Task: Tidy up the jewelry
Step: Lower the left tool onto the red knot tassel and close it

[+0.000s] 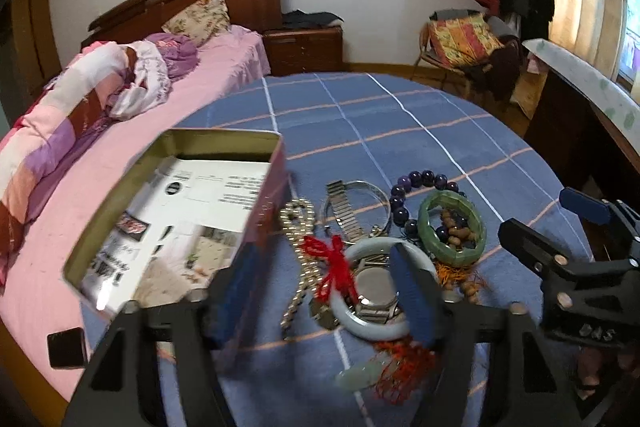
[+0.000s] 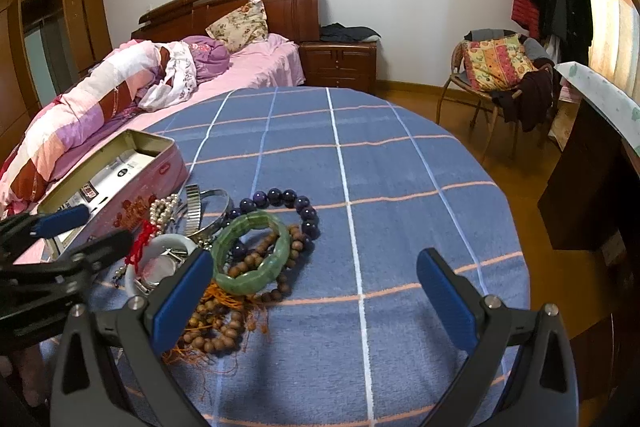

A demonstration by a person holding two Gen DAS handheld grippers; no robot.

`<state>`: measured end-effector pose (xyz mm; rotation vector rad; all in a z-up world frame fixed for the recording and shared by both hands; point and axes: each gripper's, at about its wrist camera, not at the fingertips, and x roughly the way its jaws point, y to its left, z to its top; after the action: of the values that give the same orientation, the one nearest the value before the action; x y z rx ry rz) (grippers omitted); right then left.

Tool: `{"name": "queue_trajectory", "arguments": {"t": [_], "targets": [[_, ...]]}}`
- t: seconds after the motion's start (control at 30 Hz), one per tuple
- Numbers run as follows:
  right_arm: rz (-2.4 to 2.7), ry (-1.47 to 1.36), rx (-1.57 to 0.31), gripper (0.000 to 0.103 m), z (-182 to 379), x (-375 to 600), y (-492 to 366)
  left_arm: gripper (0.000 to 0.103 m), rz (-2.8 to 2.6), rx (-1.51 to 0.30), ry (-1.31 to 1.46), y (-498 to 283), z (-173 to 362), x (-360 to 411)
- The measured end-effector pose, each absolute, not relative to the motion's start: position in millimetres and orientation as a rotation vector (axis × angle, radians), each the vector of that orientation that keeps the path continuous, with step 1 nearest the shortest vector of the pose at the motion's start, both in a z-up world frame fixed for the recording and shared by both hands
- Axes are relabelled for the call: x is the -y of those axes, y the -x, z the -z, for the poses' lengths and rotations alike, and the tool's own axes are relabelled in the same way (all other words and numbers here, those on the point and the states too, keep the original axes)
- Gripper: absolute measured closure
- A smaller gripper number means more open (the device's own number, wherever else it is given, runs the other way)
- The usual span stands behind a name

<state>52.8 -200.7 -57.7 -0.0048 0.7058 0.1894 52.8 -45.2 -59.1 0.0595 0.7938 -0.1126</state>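
Note:
A pile of jewelry lies on the blue checked cloth (image 2: 400,167): a green jade bangle (image 2: 252,251), a dark purple bead bracelet (image 2: 288,201), brown wooden beads (image 2: 216,331), a pale jade bangle (image 1: 372,323) around a watch (image 1: 374,291), a metal watch band (image 1: 344,211), a pearl chain (image 1: 300,227) with a red knot (image 1: 332,263). An open pink tin (image 1: 180,219) stands left of the pile. My left gripper (image 1: 320,299) is open over the pale bangle and tin edge. My right gripper (image 2: 316,291) is open, just right of the green bangle.
A bed (image 2: 180,83) with pink bedding is behind the table at the left. A wooden nightstand (image 2: 340,63) stands at the back, a chair (image 2: 496,75) with clothes at the right, and a dark desk (image 2: 592,179) at the far right.

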Motion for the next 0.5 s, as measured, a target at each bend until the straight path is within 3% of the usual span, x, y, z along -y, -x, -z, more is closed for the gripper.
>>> {"name": "queue_trajectory", "arguments": {"t": [0.17, 0.2, 0.23, 0.27, 0.5], "targets": [[-0.195, 0.009, -0.706, 0.000, 59.2, 200.0, -53.4, 0.057, 0.129, -0.848, -0.050, -67.2, 73.7, 48.7], [-0.196, 0.011, -0.707, 0.000, 59.4, 199.9, -53.0, 0.067, 0.137, -0.862, -0.041, -68.7, 76.7, 48.3], [-0.199, 0.012, -0.706, 0.000, 59.9, 198.6, -53.3, 0.084, 0.152, -0.876, -0.031, -69.8, 78.9, 47.8], [-0.201, 0.014, -0.706, 0.000, 60.3, 198.3, -53.2, 0.089, 0.166, -0.888, -0.023, -70.5, 81.3, 47.2], [-0.197, 0.012, -0.715, 0.000, 63.6, 196.5, -54.1, 0.100, 0.171, -0.775, -0.011, -48.9, 52.4, 37.9]]}}
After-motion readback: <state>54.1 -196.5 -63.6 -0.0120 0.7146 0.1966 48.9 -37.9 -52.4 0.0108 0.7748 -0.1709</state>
